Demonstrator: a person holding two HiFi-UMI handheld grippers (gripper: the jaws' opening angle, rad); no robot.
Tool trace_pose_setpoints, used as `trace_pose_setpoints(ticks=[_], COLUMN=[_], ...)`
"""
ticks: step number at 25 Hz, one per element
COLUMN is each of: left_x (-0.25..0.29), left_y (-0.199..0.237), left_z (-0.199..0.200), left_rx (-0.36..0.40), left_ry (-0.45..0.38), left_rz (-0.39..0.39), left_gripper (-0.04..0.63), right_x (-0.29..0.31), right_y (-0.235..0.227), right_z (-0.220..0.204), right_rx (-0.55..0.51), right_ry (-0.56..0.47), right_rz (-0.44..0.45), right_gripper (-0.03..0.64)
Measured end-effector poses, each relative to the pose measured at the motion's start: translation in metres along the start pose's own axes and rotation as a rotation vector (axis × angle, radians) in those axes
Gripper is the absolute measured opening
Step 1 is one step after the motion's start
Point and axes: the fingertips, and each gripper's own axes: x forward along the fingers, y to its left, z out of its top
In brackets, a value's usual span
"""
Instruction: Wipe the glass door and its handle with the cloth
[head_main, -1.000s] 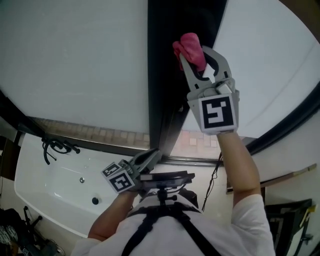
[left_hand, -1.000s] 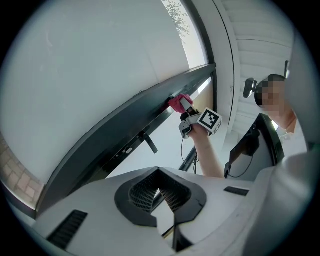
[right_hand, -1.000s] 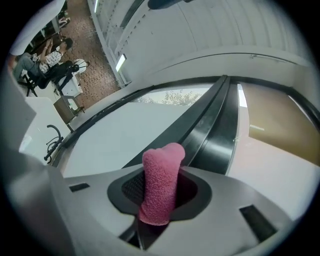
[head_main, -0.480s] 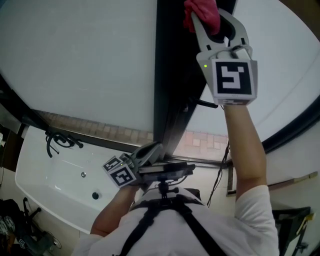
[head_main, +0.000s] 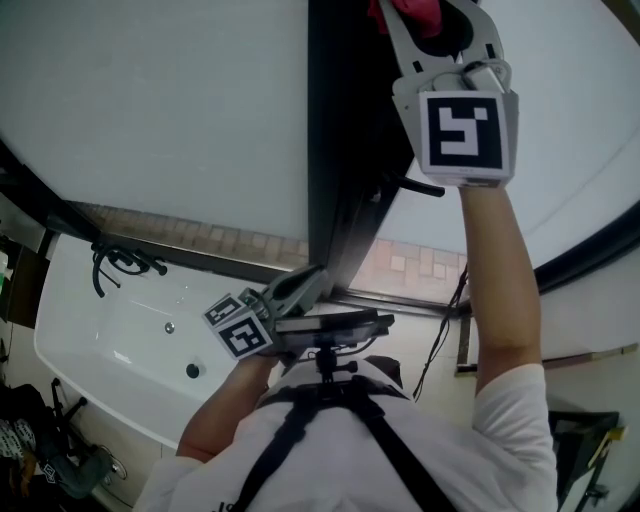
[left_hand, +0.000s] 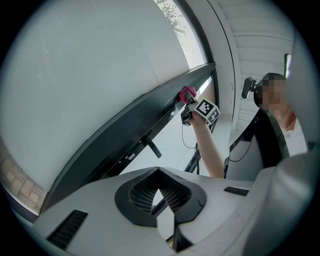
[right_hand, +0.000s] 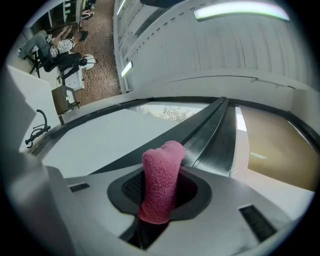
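A pink cloth (head_main: 415, 12) is pinched in my right gripper (head_main: 432, 20), raised high against the dark door frame (head_main: 335, 150) between two frosted glass panes (head_main: 170, 110). In the right gripper view the cloth (right_hand: 161, 180) stands up between the jaws and its tip touches the frame (right_hand: 210, 140). The black door handle (head_main: 420, 185) sticks out below that gripper. My left gripper (head_main: 300, 290) hangs low near my chest, shut and holding nothing. In the left gripper view, past the left gripper (left_hand: 159, 192), are the handle (left_hand: 151, 147) and, far up the frame, the cloth (left_hand: 187, 93).
A white tub (head_main: 110, 340) with a black fitting (head_main: 115, 265) lies at the lower left. A chest-mounted rig (head_main: 330, 330) sits just under the left gripper. A thin cable (head_main: 440, 340) hangs beside my right arm, near a dark frame edge (head_main: 590, 250).
My right gripper has climbed up the door frame with the cloth, which is now partly cut off at the head view's top edge. The left gripper has barely moved.
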Motion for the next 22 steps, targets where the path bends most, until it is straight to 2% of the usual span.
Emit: trace_pose_setpoints(ticks=[5,14,22], left_x=[0.004,-0.005,-0.009], left_y=[0.004,0.003,0.001], left_z=[-0.006,-0.005,-0.012], left_rx=[-0.010,-0.019,-0.029], left_ry=[0.014,0.022,0.050], left_rz=[0.006,0.014,-0.004], left_gripper=[-0.008,-0.008,-0.008], right_x=[-0.005,-0.014,-0.026], right_y=[0.007,0.012,0.038], right_z=[-0.009,-0.012,-0.030], right_rx=[-0.012,0.073,0.076], right_ry=[-0.015,-0.032,0.018], right_rz=[-0.012,-0.002,0.030], right_gripper=[0.098,0.098,0.098])
